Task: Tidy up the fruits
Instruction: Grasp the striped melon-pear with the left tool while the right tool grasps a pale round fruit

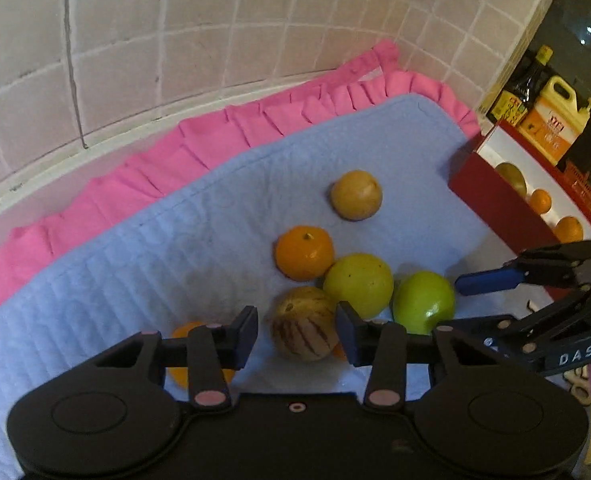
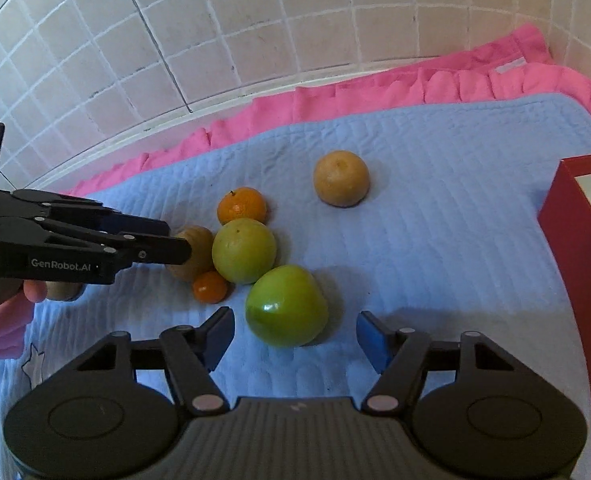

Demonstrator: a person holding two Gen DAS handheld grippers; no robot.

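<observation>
Loose fruit lies on a blue quilted mat (image 1: 115,272). My left gripper (image 1: 301,332) is open around a striped tan fruit (image 1: 303,324); a thin gap shows at its left pad. From the right wrist, that left gripper (image 2: 175,240) reaches in beside the same striped fruit (image 2: 193,256). The right gripper (image 2: 295,338) is open, and a green apple (image 2: 286,306) sits just ahead between its fingers. Nearby are a yellow-green fruit (image 2: 243,250), an orange (image 2: 241,206), a small orange (image 2: 210,287) and a tan round fruit (image 2: 341,178). A red box (image 1: 495,196) at the right holds several fruits.
A pink ruffled cloth (image 1: 223,136) lies under the mat against the tiled wall (image 1: 175,40). Behind the red box stand a dark sauce bottle (image 1: 523,88) and a yellow oil jug (image 1: 555,120). A person's hand (image 2: 3,320) holds the left gripper. Another orange (image 1: 179,360) lies under the left finger.
</observation>
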